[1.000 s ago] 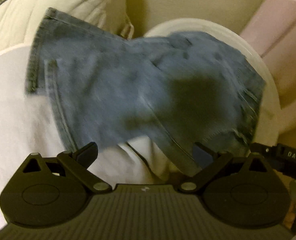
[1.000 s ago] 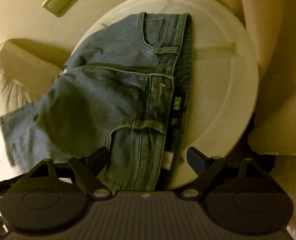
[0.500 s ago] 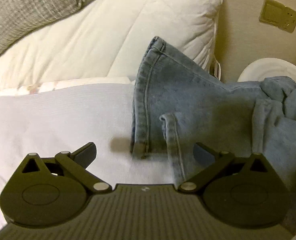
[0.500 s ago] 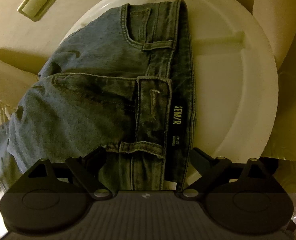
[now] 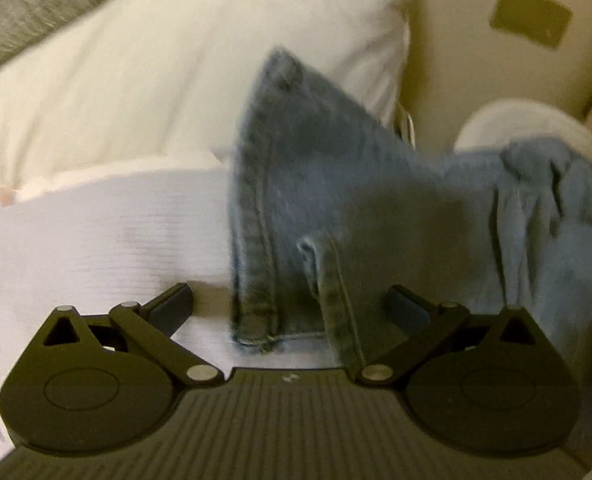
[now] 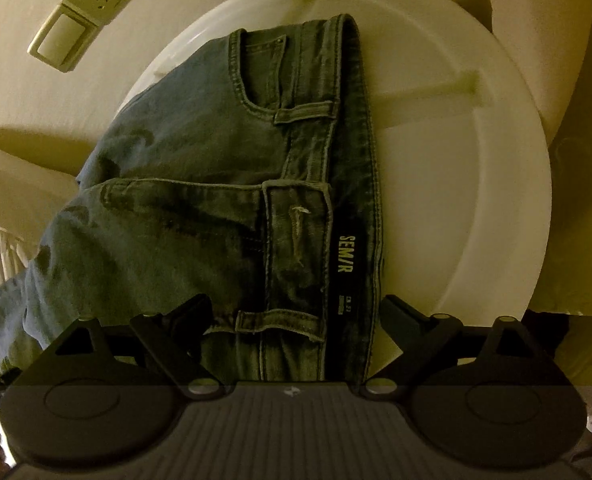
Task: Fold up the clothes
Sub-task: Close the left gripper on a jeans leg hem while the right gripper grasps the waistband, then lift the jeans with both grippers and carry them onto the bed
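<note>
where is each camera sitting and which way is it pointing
Left wrist: sits on the left gripper, looking along its open fingers at the hem end of the jeans on the white bedding, pillows behind; only its own fingers show.
Right wrist: sits on the right gripper, looking down at the jeans' waistband on the round white table; only its own open fingers show.
Shared: the same jeans, the table and the wall plate.

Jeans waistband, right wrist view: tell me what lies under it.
A round white table lies under the jeans; its rim and bare top show right of the waistband. Whatever is beneath the denim itself is covered.
</note>
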A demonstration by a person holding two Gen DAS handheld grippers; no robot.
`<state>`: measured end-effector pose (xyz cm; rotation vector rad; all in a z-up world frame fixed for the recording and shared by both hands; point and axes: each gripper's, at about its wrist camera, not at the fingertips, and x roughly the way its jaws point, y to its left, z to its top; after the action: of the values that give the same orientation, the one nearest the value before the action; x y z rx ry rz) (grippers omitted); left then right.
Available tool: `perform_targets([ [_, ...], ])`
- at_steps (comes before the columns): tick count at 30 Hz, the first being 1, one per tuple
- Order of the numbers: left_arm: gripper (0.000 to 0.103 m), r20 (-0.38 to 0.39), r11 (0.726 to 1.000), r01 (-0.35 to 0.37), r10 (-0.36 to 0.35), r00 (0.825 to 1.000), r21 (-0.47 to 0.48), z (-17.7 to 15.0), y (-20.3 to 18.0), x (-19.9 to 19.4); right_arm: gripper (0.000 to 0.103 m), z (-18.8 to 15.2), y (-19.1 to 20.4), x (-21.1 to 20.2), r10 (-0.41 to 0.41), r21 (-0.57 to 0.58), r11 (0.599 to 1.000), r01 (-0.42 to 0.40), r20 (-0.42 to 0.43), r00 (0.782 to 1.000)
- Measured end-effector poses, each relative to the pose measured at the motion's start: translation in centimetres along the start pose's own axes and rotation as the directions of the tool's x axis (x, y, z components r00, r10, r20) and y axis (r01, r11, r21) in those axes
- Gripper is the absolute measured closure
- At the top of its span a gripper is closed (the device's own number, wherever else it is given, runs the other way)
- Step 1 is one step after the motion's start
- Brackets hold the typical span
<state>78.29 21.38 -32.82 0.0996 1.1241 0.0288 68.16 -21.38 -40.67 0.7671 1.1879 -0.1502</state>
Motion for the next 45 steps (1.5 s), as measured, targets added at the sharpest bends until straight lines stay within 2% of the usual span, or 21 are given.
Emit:
perform_targets([
  [1,0.008,0.005,1.000,0.017,-0.017,1.000,0.018,-0.3,-0.4,-0.1,0.009,0.0,0.0,0.1,0.000,0.003,1.000,0.000,0.003,1.000],
  [4,0.030,0.033,0.989,0.137,-0.138,0.990,0.053,-0.2,-1.6,-1.3,0.009,0.0,-0.1,-0.1,0.013,0.015,1.000,-0.013,0.010,1.000],
  [11,0.036,0.055,0.978,0.186,-0.192,0.980,0.095,-0.1,-2.7,-1.2,0.019,-0.3,-1.1,-0.6,0.055,0.023,0.998,-0.056,0.032,0.998],
  [13,0.029,0.048,0.978,0.186,-0.191,0.980,0.092,-0.1,-2.7,-0.7,0.021,-0.3,-1.2,-0.5,0.042,-0.011,0.999,-0.042,0.045,0.998],
  [16,0.028,0.040,0.978,0.186,-0.190,0.981,0.089,0.0,-2.8,0.0,0.021,-0.3,-1.0,-0.5,0.035,-0.045,0.998,-0.032,0.065,0.997],
  [17,0.029,0.043,0.977,0.188,-0.192,0.980,0.097,0.2,-3.1,0.0,0.021,-0.3,-1.0,-0.5,0.043,-0.041,0.998,-0.041,0.061,0.997],
  [19,0.040,0.061,0.971,0.224,-0.229,0.971,0.086,0.2,-3.3,-0.6,0.022,-0.5,-1.5,-0.5,0.087,-0.025,0.996,-0.085,0.068,0.994],
  [20,0.050,0.067,0.969,0.236,-0.241,0.968,0.077,0.3,-3.1,-0.8,0.025,-0.5,-1.9,-0.5,0.123,-0.006,0.992,-0.123,0.077,0.989],
  [23,0.055,0.078,0.962,0.272,-0.274,0.959,0.033,0.2,-2.4,-0.9,0.031,-0.7,-3.4,-0.7,0.243,0.060,0.966,-0.250,0.111,0.964],
  [25,0.055,0.072,0.958,0.288,-0.287,0.955,0.005,0.0,-1.7,-0.7,0.035,-0.8,-4.3,-0.6,0.276,0.066,0.956,-0.284,0.113,0.955],
  [27,0.054,0.054,0.960,0.281,-0.281,0.958,0.001,-0.1,-1.8,0.0,0.056,-0.6,-4.9,0.2,0.290,0.063,0.953,-0.296,0.093,0.953],
  [29,0.053,0.052,0.964,0.266,-0.266,0.962,0.010,0.0,-2.7,0.3,0.057,-0.1,-5.4,0.8,0.326,0.102,0.937,-0.335,0.098,0.940],
  [31,0.065,0.073,0.949,0.315,-0.313,0.947,-0.006,0.2,-2.8,-0.3,0.057,0.3,-4.9,1.0,0.380,0.102,0.915,-0.390,0.108,0.919],
  [32,0.076,0.080,0.942,0.335,-0.333,0.940,-0.014,0.2,-2.9,-0.4,0.057,0.4,-4.4,1.0,0.412,0.084,0.903,-0.422,0.115,0.904],
  [34,0.075,0.057,0.939,0.344,-0.342,0.938,-0.031,0.1,-3.1,0.2,0.057,0.6,-3.5,1.1,0.411,0.047,0.908,-0.417,0.099,0.906],
  [35,0.072,0.046,0.939,0.342,-0.340,0.939,-0.036,0.0,-3.2,0.4,0.057,0.7,-3.3,1.6,0.399,0.047,0.914,-0.403,0.081,0.913],
  [38,0.073,0.022,0.967,0.254,-0.253,0.967,-0.014,-0.4,-4.3,0.8,0.057,1.1,-3.1,3.0,0.359,0.047,0.932,-0.360,0.023,0.933],
  [40,0.072,0.025,0.974,0.226,-0.226,0.974,0.023,-0.4,-5.4,0.5,0.057,1.1,-2.3,3.3,0.334,0.044,0.941,-0.335,0.014,0.942],
  [41,0.079,0.024,0.979,0.197,-0.198,0.980,0.051,-0.3,-6.1,0.4,0.058,1.2,-1.8,3.2,0.323,0.033,0.946,-0.323,0.013,0.946],
  [44,0.083,0.052,0.982,0.166,-0.171,0.984,0.090,-0.2,-6.7,-1.2,0.081,1.6,-1.4,2.2,0.289,0.060,0.956,-0.289,0.006,0.957],
  [45,0.083,0.073,0.981,0.176,-0.182,0.981,0.080,-0.1,-6.5,-2.2,0.086,1.6,-1.7,1.4,0.302,0.089,0.949,-0.301,0.012,0.953],
])
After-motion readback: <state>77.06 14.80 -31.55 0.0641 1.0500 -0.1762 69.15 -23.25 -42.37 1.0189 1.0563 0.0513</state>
